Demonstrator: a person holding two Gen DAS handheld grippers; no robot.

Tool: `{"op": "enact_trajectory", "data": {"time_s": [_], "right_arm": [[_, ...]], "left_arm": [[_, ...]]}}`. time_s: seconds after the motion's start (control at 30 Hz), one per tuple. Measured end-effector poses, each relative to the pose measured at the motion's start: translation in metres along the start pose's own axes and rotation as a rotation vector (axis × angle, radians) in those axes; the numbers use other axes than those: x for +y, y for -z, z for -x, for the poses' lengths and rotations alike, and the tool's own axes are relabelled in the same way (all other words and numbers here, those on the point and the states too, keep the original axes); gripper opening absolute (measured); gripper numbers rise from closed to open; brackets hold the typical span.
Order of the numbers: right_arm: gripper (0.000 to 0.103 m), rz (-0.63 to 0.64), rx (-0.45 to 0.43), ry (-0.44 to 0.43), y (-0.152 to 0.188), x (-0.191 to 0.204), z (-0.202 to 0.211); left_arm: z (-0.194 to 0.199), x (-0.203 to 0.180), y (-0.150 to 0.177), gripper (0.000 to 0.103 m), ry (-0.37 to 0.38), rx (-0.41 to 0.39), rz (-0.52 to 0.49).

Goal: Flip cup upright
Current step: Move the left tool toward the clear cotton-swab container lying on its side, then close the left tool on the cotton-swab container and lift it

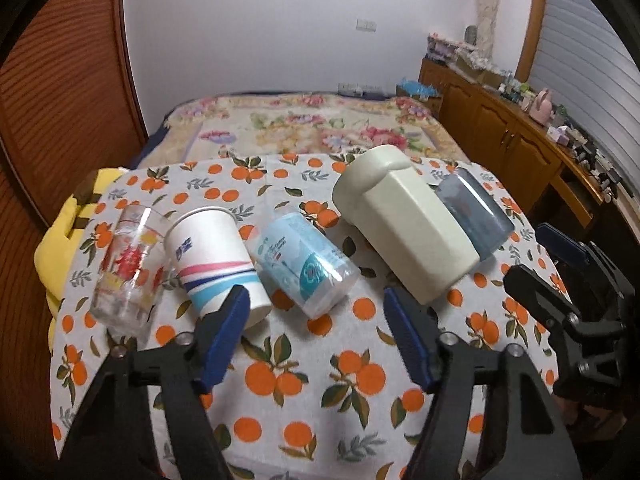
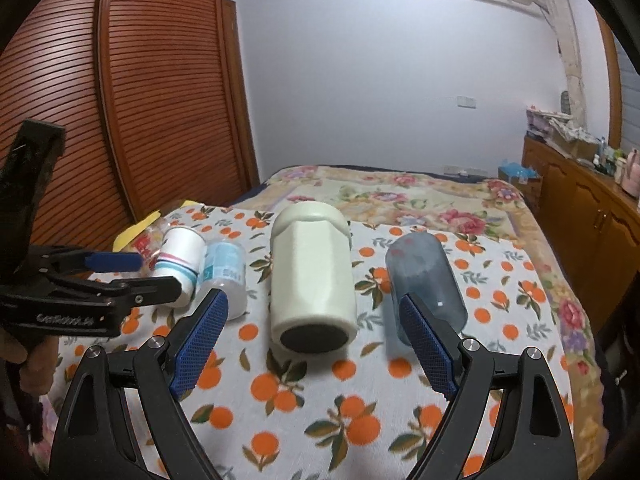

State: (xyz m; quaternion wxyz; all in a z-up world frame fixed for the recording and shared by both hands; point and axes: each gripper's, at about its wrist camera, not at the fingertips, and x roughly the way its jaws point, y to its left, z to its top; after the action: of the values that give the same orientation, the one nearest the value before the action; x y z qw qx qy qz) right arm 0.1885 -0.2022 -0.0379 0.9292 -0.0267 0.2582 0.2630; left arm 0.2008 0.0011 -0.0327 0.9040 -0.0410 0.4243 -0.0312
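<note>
Several cups lie on their sides in a row on the orange-print tablecloth (image 1: 304, 364). From the left: a clear printed glass (image 1: 126, 268), a white paper cup with pink and blue stripes (image 1: 216, 264), a clear plastic cup with light blue print (image 1: 304, 260), a large cream cup (image 1: 404, 224) and a smoky blue-grey cup (image 1: 474, 212). My left gripper (image 1: 316, 308) is open and empty, just in front of the paper and plastic cups. My right gripper (image 2: 314, 312) is open and empty, its fingers either side of the cream cup's (image 2: 312, 276) dark base. The blue-grey cup (image 2: 426, 280) lies by its right finger.
The table stands against a bed with a floral blanket (image 1: 304, 124). A yellow cloth (image 1: 60, 236) hangs at the table's left edge. A wooden louvred wardrobe (image 2: 132, 92) is on the left. A cluttered wooden sideboard (image 1: 516, 128) runs along the right.
</note>
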Motion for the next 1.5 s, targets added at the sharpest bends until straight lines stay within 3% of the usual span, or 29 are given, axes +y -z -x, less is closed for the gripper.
{"op": "enact_trajectory", "data": {"time_s": [0.23, 0.4, 1.17, 1.43, 1.5], "right_arm": [[0.089, 0.006, -0.011, -0.018, -0.013, -0.007, -0.012], [0.089, 0.011, -0.01, -0.024, -0.018, -0.009, -0.018], [0.089, -0.013, -0.031, -0.034, -0.025, -0.015, -0.016], [0.089, -0.019, -0.026, -0.031, -0.023, -0.019, -0.016], [0.089, -0.023, -0.025, -0.03, -0.022, -0.02, -0.016]], "left_arm": [[-0.032, -0.003, -0.031, 0.058, -0.016, 0.118, 0.008], [-0.053, 0.003, -0.042, 0.057, -0.035, 0.181, 0.028], [-0.085, -0.009, -0.044, 0.064, -0.106, 0.24, -0.03], [-0.1, -0.007, -0.037, 0.065, -0.087, 0.303, -0.01], [-0.102, -0.008, -0.035, 0.061, -0.08, 0.303, -0.01]]}}
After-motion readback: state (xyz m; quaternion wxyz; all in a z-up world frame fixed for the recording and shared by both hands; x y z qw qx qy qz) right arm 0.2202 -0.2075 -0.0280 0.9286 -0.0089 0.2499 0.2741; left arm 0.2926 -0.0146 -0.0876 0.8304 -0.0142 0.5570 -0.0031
